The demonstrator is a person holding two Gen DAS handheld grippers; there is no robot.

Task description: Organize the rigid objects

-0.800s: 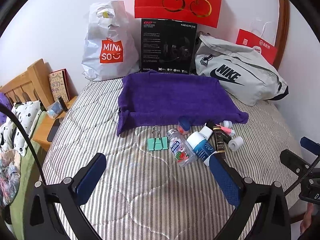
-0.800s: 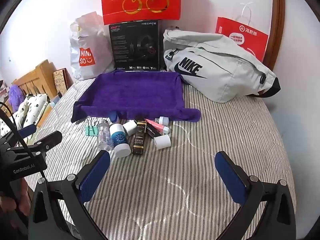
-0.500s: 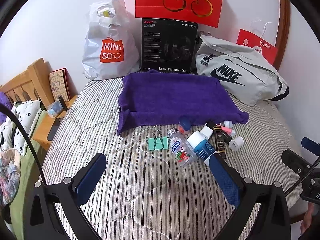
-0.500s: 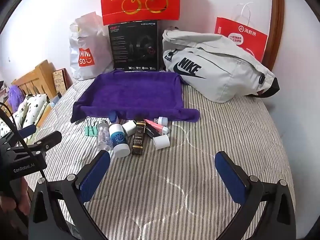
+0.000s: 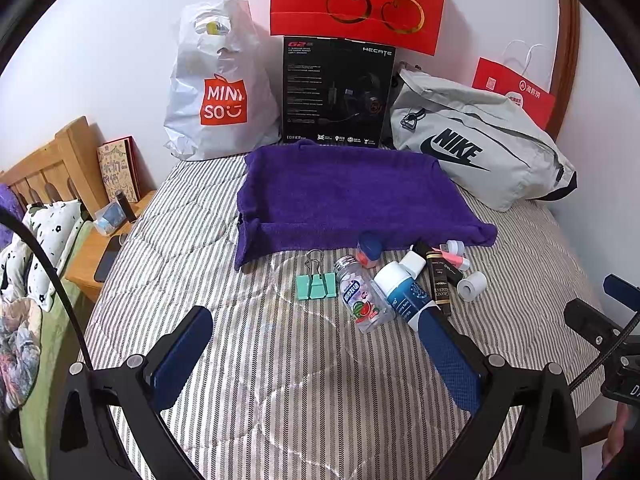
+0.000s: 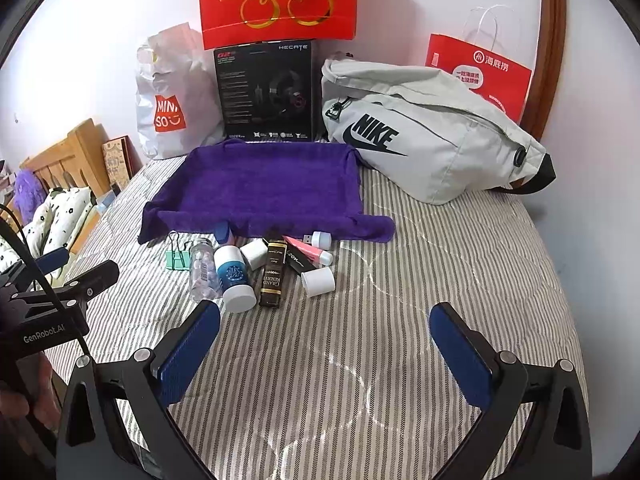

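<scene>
A purple towel-lined tray point(image 5: 352, 196) point(image 6: 264, 188) lies on the striped bed. Along its near edge sit small items: a green binder clip point(image 5: 316, 285) point(image 6: 177, 259), a clear candy bottle point(image 5: 360, 300) point(image 6: 203, 271), a blue-and-white bottle point(image 5: 404, 290) point(image 6: 234, 276), a dark slim box point(image 5: 439, 286) point(image 6: 273, 276), a white roll point(image 5: 472, 286) point(image 6: 318, 281), a pink tube point(image 6: 308, 249) and a small blue-capped jar point(image 5: 369, 249). My left gripper point(image 5: 316, 354) is open, low and near the bottles. My right gripper point(image 6: 324, 354) is open and empty over bare bedding.
Against the wall stand a white Miniso bag point(image 5: 216, 92), a black headset box point(image 5: 336, 92), a grey Nike bag point(image 5: 476, 148) and red paper bags point(image 6: 480, 76). A wooden headboard and bedside table point(image 5: 100, 248) lie left. A hand point(image 6: 20, 396) holds the left gripper.
Both views have shifted only slightly; the left gripper has crept a little toward the items. Nothing was taken hold of or moved.
</scene>
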